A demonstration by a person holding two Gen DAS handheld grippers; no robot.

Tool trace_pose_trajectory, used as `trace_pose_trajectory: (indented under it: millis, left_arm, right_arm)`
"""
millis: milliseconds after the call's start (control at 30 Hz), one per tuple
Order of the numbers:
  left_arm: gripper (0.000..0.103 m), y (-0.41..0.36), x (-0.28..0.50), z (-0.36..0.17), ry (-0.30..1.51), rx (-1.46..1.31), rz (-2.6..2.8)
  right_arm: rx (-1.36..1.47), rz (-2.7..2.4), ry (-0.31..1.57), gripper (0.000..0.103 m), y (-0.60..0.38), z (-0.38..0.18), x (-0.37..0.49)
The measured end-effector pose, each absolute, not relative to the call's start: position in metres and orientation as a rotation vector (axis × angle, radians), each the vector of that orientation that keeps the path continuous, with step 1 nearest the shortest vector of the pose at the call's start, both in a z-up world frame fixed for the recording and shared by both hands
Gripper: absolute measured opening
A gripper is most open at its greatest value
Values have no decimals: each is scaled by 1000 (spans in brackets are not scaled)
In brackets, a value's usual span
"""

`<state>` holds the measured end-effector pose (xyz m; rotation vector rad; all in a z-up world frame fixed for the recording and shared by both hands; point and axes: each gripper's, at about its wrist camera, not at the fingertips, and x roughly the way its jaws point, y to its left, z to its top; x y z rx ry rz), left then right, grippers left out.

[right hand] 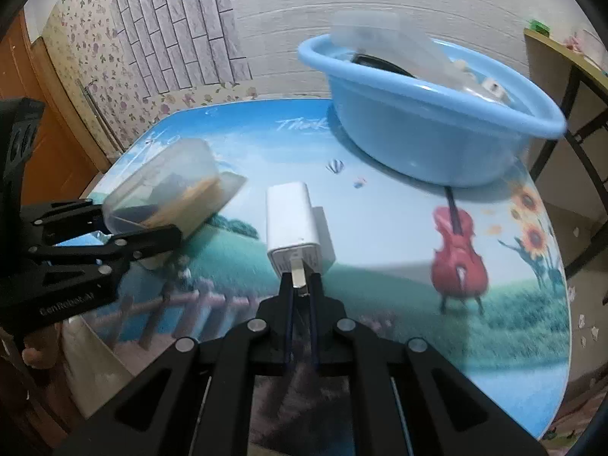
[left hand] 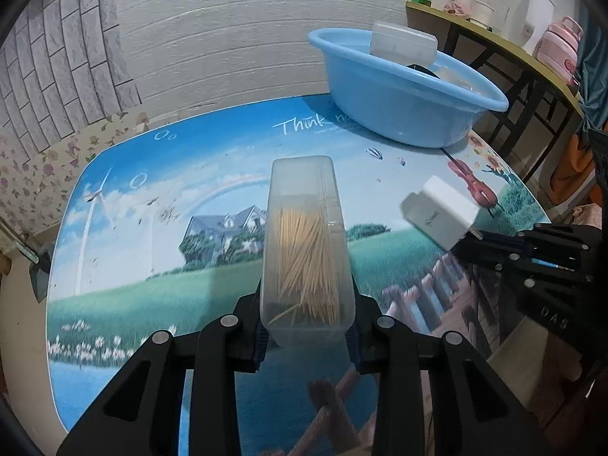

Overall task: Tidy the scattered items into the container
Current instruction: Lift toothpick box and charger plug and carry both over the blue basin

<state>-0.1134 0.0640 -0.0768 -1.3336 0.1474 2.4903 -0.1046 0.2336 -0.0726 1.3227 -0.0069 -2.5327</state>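
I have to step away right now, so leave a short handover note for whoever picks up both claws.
Left claw: shut on the clear toothpick box, lifted above the table.
Right claw: shut on the prongs of the white charger, also lifted.
Blue basin: at the table's far right, already holding a translucent box and other items.
Done: both items picked up.
Left: carry each to the basin and release. No other loose items show on the table.

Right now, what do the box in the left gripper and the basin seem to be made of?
The box in the left gripper looks like clear, slightly frosted plastic: the wooden toothpicks show through its walls. The basin looks like smooth light-blue plastic, opaque, with a soft sheen and a rolled rim.
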Motion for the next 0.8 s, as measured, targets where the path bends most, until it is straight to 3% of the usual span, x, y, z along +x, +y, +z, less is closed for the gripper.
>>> trace_pose_trajectory:
  millis: [500, 567, 633, 733, 800]
  left_arm:
    - [32, 55, -82, -79, 209, -1328, 2523]
    - [34, 55, -84, -79, 200, -1330, 2529]
    - [39, 54, -86, -79, 195, -1327, 2539]
    - [53, 54, -91, -79, 201, -1312, 2557]
    - [60, 56, -94, -79, 212, -1297, 2565]
  right_arm:
    - [1290, -2566, 8, 9, 250, -60, -56]
    - [1249, -2599, -9, 17, 252, -54, -57]
    - [1223, -2634, -11, 35, 253, -51, -61]
    - [1206, -2659, 4, 48, 249, -49, -70]
    - [1200, -2668, 11, 50, 246, -49, -77]
